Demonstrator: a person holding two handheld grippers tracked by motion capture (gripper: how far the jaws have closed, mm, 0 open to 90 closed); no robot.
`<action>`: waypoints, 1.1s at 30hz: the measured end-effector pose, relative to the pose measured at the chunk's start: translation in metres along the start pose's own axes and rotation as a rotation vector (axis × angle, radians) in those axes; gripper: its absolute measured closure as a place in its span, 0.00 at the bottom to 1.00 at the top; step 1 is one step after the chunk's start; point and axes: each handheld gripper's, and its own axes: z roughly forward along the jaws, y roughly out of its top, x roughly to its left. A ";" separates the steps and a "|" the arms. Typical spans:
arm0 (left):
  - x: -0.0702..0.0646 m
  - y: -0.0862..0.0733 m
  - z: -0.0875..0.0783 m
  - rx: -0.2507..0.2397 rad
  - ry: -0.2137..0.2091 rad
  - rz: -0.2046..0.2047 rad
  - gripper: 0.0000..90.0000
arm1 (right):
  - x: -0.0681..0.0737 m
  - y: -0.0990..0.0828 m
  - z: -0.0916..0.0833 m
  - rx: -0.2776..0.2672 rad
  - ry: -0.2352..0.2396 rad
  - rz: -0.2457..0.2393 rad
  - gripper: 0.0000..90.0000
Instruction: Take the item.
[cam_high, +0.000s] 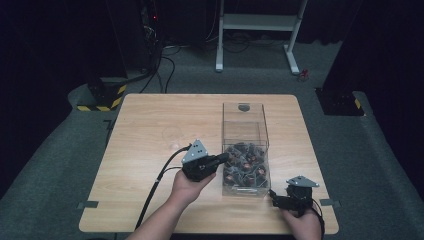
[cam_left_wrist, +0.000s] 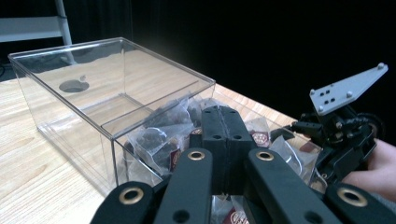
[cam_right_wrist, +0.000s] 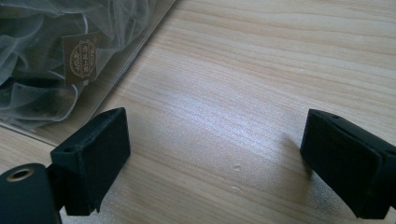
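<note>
A clear plastic box (cam_high: 245, 117) stands on the wooden table (cam_high: 150, 130), right of centre. Its near half holds several dark sachets in clear wrap (cam_high: 245, 165). My left gripper (cam_high: 226, 158) reaches over the box's left rim. In the left gripper view the gripper (cam_left_wrist: 223, 116) is shut with nothing between the jaws, just above the sachets (cam_left_wrist: 159, 140). A clear lid (cam_left_wrist: 107, 70) with a finger hole covers the box's far half. My right gripper (cam_high: 271, 194) rests by the box's near right corner. In the right gripper view that gripper (cam_right_wrist: 215, 140) is open over bare wood, with the sachets (cam_right_wrist: 42, 60) to the upper left.
The table's front edge (cam_high: 210, 232) lies close behind both hands. A white frame (cam_high: 257, 22) and cables (cam_high: 165, 60) sit on the floor beyond the table. The table's left half is bare wood.
</note>
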 end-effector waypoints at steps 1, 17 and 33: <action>0.000 0.001 0.000 -0.001 0.001 0.000 1.00 | 0.000 0.000 0.000 0.000 0.000 0.000 0.09; 0.003 0.006 -0.004 -0.021 0.006 0.001 1.00 | 0.000 0.000 0.000 0.000 0.000 0.000 0.09; 0.017 -0.001 -0.021 -0.029 0.041 -0.023 1.00 | 0.000 0.000 0.000 0.000 0.002 0.000 0.09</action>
